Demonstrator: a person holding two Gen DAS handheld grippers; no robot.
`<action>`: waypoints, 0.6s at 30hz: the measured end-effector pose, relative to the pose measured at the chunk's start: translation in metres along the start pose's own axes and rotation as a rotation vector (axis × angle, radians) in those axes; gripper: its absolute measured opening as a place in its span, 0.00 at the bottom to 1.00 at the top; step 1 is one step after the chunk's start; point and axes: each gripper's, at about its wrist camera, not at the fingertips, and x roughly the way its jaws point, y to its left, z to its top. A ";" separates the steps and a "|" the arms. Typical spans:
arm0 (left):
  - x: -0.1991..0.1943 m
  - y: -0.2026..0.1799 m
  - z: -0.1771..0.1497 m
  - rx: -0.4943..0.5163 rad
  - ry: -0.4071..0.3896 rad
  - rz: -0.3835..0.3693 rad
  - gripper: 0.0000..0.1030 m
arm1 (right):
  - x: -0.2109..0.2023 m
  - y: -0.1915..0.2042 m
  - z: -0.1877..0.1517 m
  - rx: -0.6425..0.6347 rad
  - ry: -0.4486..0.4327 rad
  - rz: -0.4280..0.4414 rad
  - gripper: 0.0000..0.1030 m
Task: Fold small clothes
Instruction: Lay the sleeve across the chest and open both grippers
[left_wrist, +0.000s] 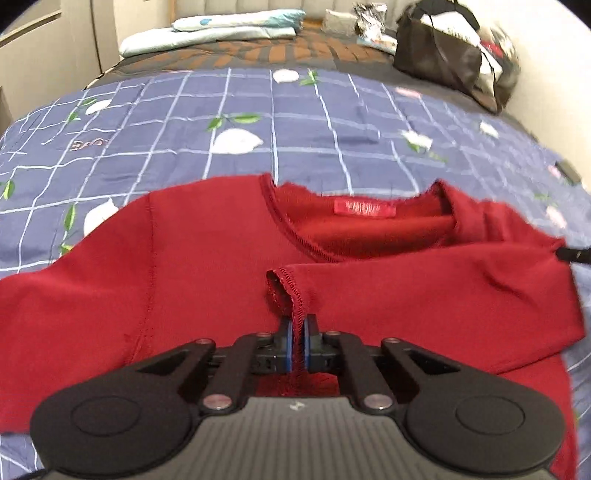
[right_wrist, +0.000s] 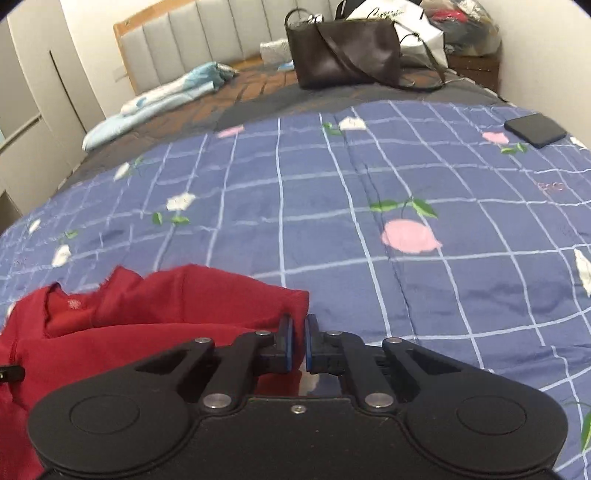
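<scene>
A big bed (right_wrist: 369, 258) fills most of the room. A blue blanket (left_wrist: 314, 122) with white lines and little flowers is spread over it. At the far end there is a grey padded headboard (right_wrist: 207, 40). Near it lie some light blue folded covers (left_wrist: 221, 29).

A dark brown bag (right_wrist: 343, 51) with a long strap sits at the far end of the bed. A white shopping bag (right_wrist: 410, 29) is just behind it.

A small red shirt (left_wrist: 184, 277) lies on the blanket, close to the near edge. Its neck hole faces the far end, and a red label (left_wrist: 364, 208) shows inside the collar. One sleeve is folded across the front of the shirt.

The left hand-held gripper (left_wrist: 299, 332) points down at the shirt. Its jaws are pinched tight on the stitched cuff (left_wrist: 286, 291) at the end of the folded sleeve. The red cloth runs between the blue pads (left_wrist: 286, 345).

The right hand-held gripper (right_wrist: 298, 332) is at the other side of the shirt, by its bunched edge. Its jaws are closed almost all the way. I cannot tell for sure if any red cloth is caught between them.

A flat black phone (right_wrist: 535, 129) lies on the blanket, far off to the right side, well apart from the shirt.
</scene>
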 end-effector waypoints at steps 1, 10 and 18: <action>0.000 0.001 -0.001 -0.008 -0.002 -0.005 0.06 | 0.004 0.001 -0.001 -0.016 0.008 -0.007 0.06; -0.021 0.013 -0.006 -0.106 -0.035 -0.060 0.38 | -0.026 0.010 -0.021 -0.034 -0.019 0.023 0.45; -0.005 0.014 -0.016 -0.066 0.017 0.000 0.40 | -0.020 0.017 -0.060 -0.023 0.061 -0.085 0.15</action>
